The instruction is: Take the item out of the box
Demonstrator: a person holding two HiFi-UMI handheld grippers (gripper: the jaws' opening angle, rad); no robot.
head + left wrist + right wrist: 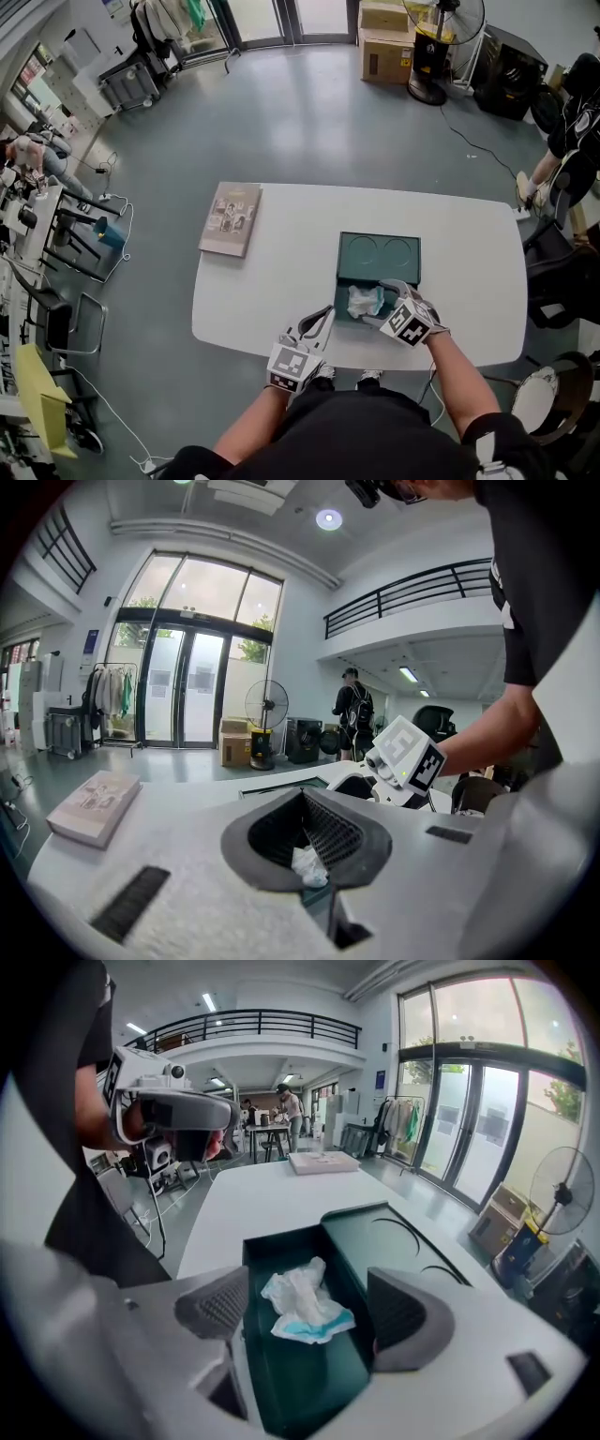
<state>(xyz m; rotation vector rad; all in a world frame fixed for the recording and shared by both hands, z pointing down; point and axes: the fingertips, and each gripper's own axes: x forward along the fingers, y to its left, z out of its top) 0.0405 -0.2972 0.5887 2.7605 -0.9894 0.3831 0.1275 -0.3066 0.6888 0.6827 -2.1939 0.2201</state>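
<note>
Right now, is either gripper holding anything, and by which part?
Nothing is held. The right gripper is open over the white wad in the box, not touching it; the left gripper is shut, empty.

Left tongs [330, 315] closed, right tongs [374, 302] spread.

Place: open lab or workshop hall
Signs: mezzanine railing [253, 1021], glass entrance doors [183, 686], pedestal fan [441, 37] at 1 o'clock, cluttered workbenches [28, 187] at 9 o'clock

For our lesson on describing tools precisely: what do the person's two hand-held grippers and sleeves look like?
The left hand-held gripper and right hand-held gripper are light grey, with dark ribbed pads and a white cube of black square markers each. The person wears a black short-sleeved top.
</note>
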